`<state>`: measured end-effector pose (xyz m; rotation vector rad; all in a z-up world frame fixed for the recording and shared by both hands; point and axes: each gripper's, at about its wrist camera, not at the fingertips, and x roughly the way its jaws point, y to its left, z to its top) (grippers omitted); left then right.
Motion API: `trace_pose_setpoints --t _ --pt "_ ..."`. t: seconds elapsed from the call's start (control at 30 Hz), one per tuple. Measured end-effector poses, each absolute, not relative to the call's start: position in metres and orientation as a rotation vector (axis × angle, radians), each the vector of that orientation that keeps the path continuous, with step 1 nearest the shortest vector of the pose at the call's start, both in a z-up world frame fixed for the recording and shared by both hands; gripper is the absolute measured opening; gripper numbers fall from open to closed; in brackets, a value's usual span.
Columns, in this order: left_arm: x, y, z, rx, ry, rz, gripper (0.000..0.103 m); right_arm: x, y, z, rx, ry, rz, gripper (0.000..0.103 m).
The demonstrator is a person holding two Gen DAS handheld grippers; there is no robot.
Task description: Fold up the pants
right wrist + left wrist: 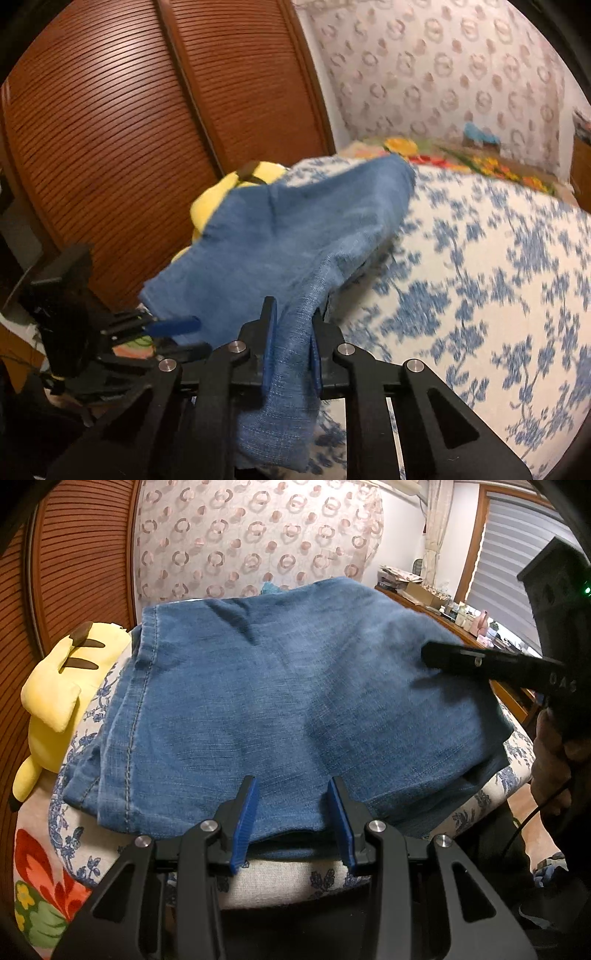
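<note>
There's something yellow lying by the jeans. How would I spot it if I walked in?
Find the brown slatted doors, then look down to the edge of the bed with the blue-flowered cover. The yellow plush toy lies there, beside the blue jeans. It is the only bright yellow thing, with dark brown stripes on its back.

The faded blue denim pants (280,686) lie on a white bed cover with a blue floral print (498,295). Beside them sits a yellow plush toy with brown stripes (55,701). Reddish-brown slatted wooden doors (110,147) meet pale wallpaper with pink rings (251,535).
</note>
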<state>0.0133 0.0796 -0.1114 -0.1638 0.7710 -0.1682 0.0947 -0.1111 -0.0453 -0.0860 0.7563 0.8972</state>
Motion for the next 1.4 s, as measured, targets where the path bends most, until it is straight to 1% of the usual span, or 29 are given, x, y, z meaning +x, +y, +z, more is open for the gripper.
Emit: trace_pose_setpoints --t 0.23,0.47,0.6,0.87,1.03,1.13,1.17,1.2,1.23,1.27,1.33,1.4 --pt "0.004 0.096 -0.091 -0.19 0.738 -0.149 0.038 0.091 -0.091 -0.027 -0.092 0.721 0.949 0.013" --pt "-0.016 0.144 -0.059 -0.212 0.656 -0.055 0.038 0.088 -0.051 -0.012 -0.119 0.686 1.042 0.011" --pt "-0.025 0.172 -0.056 -0.235 0.635 0.005 0.038 0.085 -0.015 -0.01 -0.141 0.676 1.11 0.01" --pt "-0.042 0.212 -0.058 -0.265 0.617 0.089 0.038 0.085 0.052 -0.041 -0.148 0.754 1.213 0.006" --pt "-0.045 0.216 -0.057 -0.27 0.609 0.105 0.038 0.085 0.078 -0.071 -0.182 0.83 1.214 0.006" --pt "-0.045 0.216 -0.057 -0.273 0.608 0.104 0.038 0.083 0.086 -0.078 -0.206 0.852 1.2 0.009" --pt "-0.044 0.217 -0.057 -0.273 0.61 0.102 0.038 0.084 0.084 -0.076 -0.204 0.853 1.2 0.014" --pt "-0.044 0.216 -0.057 -0.271 0.61 0.099 0.038 0.083 0.082 -0.071 -0.203 0.851 1.204 0.023" --pt "-0.043 0.217 -0.056 -0.27 0.611 0.097 0.038 0.083 0.079 -0.065 -0.204 0.841 1.202 0.029" --pt "-0.042 0.215 -0.056 -0.27 0.612 0.091 0.038 0.084 0.073 -0.054 -0.206 0.816 1.189 0.036" --pt "-0.037 0.21 -0.056 -0.27 0.618 0.076 0.038 0.087 0.064 -0.04 -0.195 0.775 1.176 0.039" --pt "-0.032 0.206 -0.056 -0.27 0.622 0.062 0.038 0.095 0.048 -0.024 -0.208 0.701 1.107 0.047"
